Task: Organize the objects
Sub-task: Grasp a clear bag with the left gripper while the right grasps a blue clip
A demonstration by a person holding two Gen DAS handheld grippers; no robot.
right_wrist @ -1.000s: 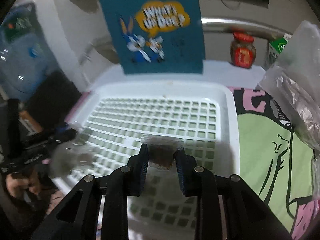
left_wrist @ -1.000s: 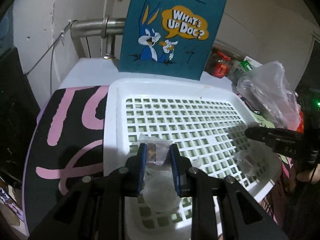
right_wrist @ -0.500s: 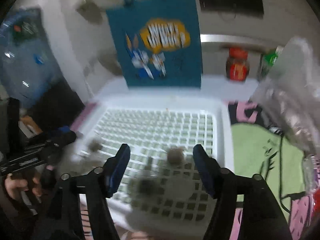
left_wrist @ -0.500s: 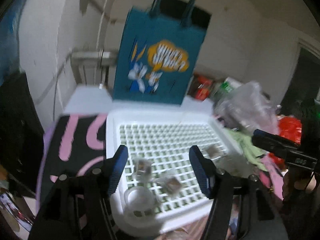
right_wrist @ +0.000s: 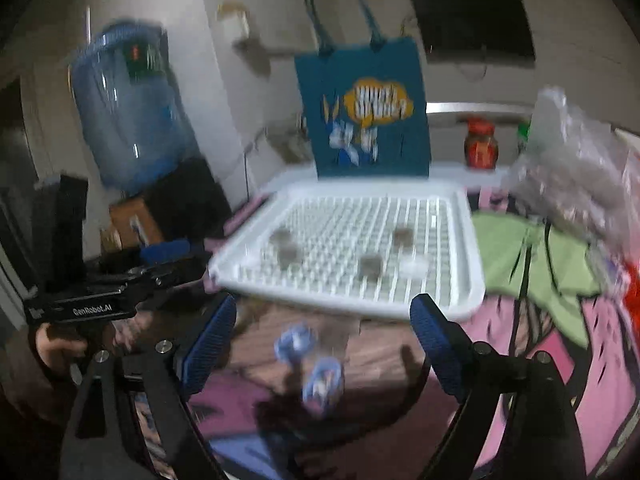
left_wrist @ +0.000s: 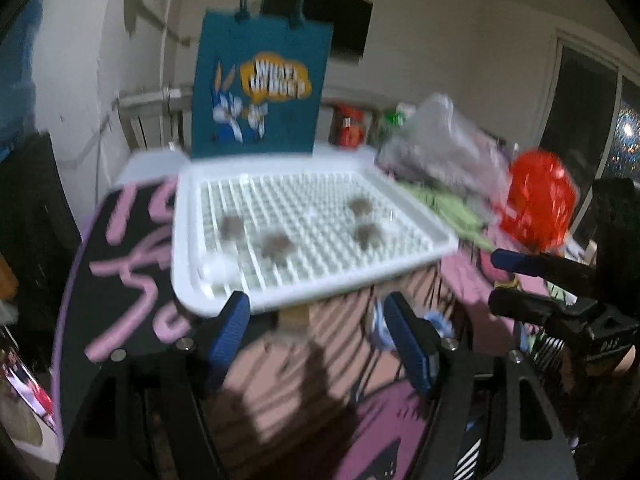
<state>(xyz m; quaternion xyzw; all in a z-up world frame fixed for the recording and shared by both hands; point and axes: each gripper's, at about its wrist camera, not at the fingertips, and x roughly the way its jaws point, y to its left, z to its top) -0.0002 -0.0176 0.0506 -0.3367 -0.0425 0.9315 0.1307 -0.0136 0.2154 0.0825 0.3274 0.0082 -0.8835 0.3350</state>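
Observation:
A white slotted tray (left_wrist: pixel 420 252) sits on the table and holds several small brown packets (left_wrist: pixel 276 245), blurred by motion. It also shows in the right wrist view (right_wrist: pixel 468 248) with the packets (right_wrist: pixel 370 266) on it. My left gripper (left_wrist: pixel 320 332) is open and empty, held back from the tray's near edge. My right gripper (right_wrist: pixel 324 340) is open and empty, also back from the tray. The right gripper shows at the right of the left wrist view (left_wrist: pixel 532 280), and the left gripper at the left of the right wrist view (right_wrist: pixel 132 280).
A blue cartoon tote bag (left_wrist: pixel 260 92) stands behind the tray. A clear plastic bag (left_wrist: pixel 440 152), a red bag (left_wrist: pixel 536 200) and a red jar (right_wrist: pixel 480 148) lie to the right. A blue water bottle (right_wrist: pixel 128 104) stands at the left.
Both grippers let go of their brown packets onto the tray, opened wide, and pulled back and up away from the tray.

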